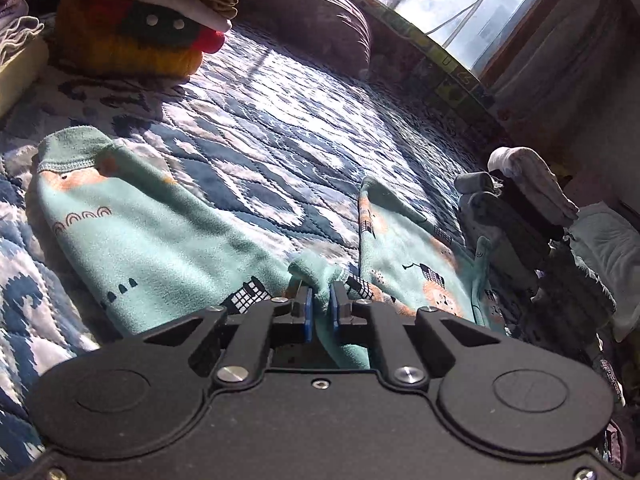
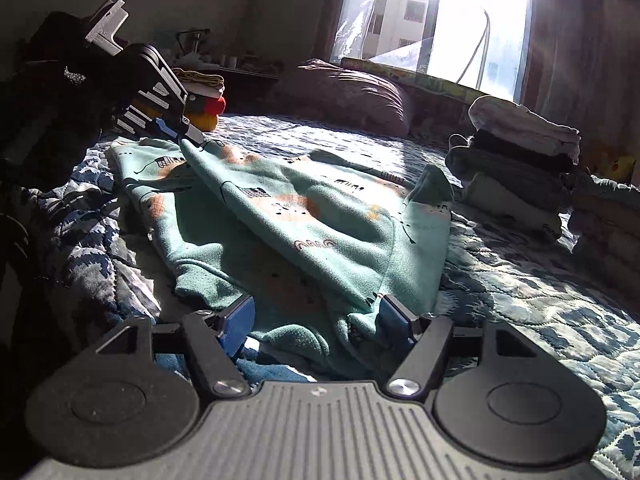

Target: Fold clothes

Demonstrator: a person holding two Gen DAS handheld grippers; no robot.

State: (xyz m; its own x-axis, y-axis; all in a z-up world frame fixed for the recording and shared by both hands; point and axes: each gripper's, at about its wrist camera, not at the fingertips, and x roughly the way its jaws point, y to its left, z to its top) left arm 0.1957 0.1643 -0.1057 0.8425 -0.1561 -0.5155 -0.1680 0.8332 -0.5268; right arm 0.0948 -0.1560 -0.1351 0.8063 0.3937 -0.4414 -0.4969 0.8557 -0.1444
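Right now my left gripper (image 1: 321, 307) sits low over the quilt (image 1: 248, 148), its blue pads pressed together on a bunched edge of the one mint printed garment (image 1: 136, 236), lifting that edge slightly. My right gripper (image 2: 316, 320) lies nearly flat at the garment's near hem, its jaws spread wide with cloth between them, not pinched. I count two stacks of folded clothes (image 2: 516, 160) to my right, one pillow (image 2: 344, 92), and one plush toy (image 1: 132, 40).
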